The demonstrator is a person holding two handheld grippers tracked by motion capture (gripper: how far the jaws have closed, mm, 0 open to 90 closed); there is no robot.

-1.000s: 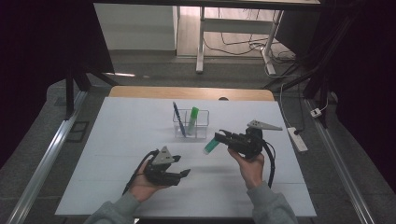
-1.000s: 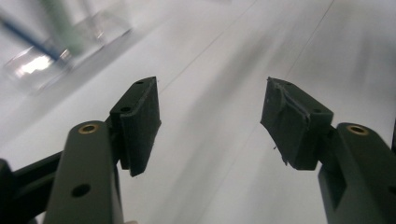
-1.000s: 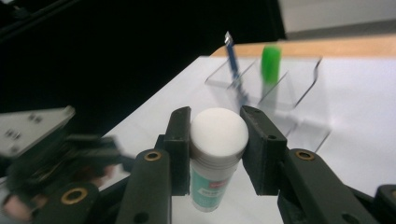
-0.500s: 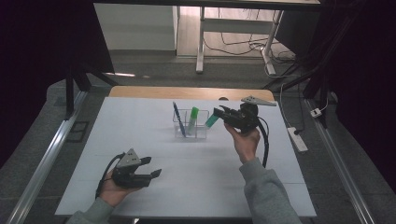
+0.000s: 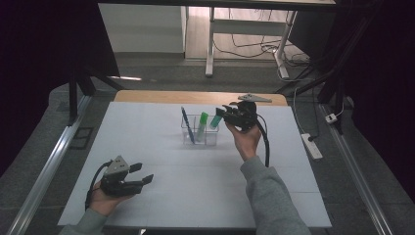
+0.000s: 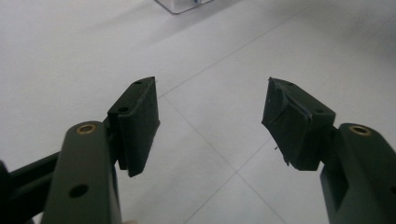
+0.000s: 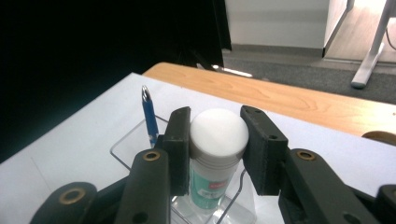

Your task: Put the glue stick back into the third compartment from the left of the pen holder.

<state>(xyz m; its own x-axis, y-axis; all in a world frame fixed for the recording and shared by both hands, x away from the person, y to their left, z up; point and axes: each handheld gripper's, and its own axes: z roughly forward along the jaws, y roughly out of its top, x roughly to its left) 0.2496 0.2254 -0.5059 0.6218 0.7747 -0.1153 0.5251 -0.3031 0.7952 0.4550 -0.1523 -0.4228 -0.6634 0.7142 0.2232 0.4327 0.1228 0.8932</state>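
The right tongs (image 7: pixel 212 140), jaws just easing apart around a teal marker (image 7: pixel 215 154) standing in the clear holder (image 5: pixel 198 132), could tip it against the blue pen (image 7: pixel 149 114); the left tongs (image 5: pixel 139 177), spread and empty, hover over the table (image 5: pixel 147 127) well short of the holder.

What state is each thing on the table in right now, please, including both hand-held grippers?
Left hand-held gripper: open, nothing between its jaws, low over the white table.
Right hand-held gripper: jaws just been opening, green marker between them; grip unclear.
Green marker: roughly upright, lower end inside the clear holder, white end up.
Second green marker: standing in the holder.
Blue pen: standing in the holder, leaning.
Clear holder: upright.
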